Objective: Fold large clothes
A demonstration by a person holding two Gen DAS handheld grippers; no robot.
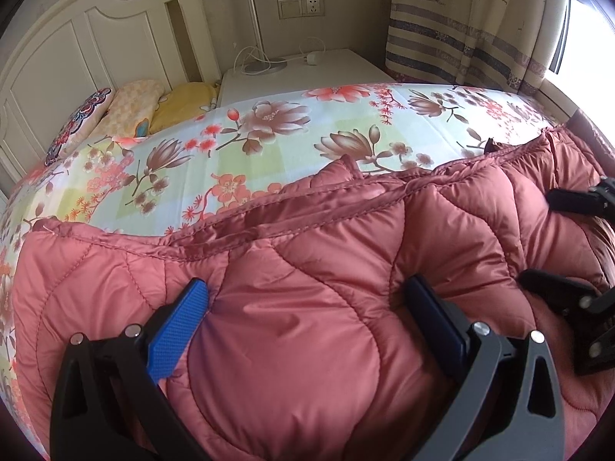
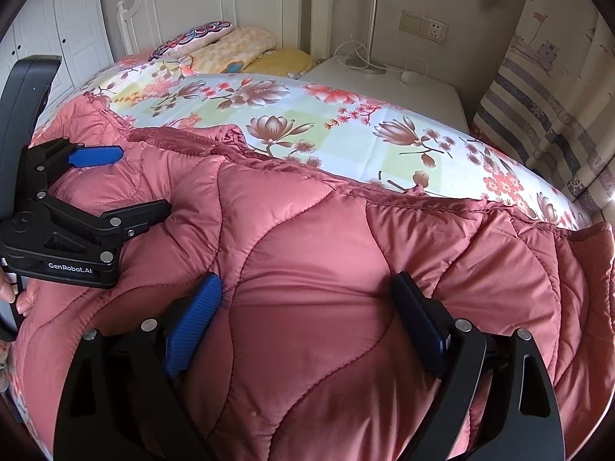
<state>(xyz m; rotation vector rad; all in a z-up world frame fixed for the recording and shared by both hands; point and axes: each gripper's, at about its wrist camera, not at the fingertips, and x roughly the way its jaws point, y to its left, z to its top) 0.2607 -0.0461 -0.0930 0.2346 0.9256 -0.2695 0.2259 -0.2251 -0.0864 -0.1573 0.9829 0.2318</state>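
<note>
Across the lower frame of both views, the pink quilted coat [image 1: 307,307] lies on the floral bedsheet [image 1: 269,134]. Left gripper [image 1: 307,299] and right gripper [image 2: 307,292]: jaws spread wide, pressed into padding, apparently clamping nothing.

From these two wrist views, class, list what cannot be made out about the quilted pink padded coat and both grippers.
- Quilted pink padded coat: sleeves, collar and near hem hidden; the bottom edge cuts it off in both views.
- Left gripper: fingers spread, pressing into the padding; the fabric bulge hides whether anything is pinched.
- Right gripper: same, in the right wrist view.
- Floral bedsheet: the part beneath the coat is covered.
</note>
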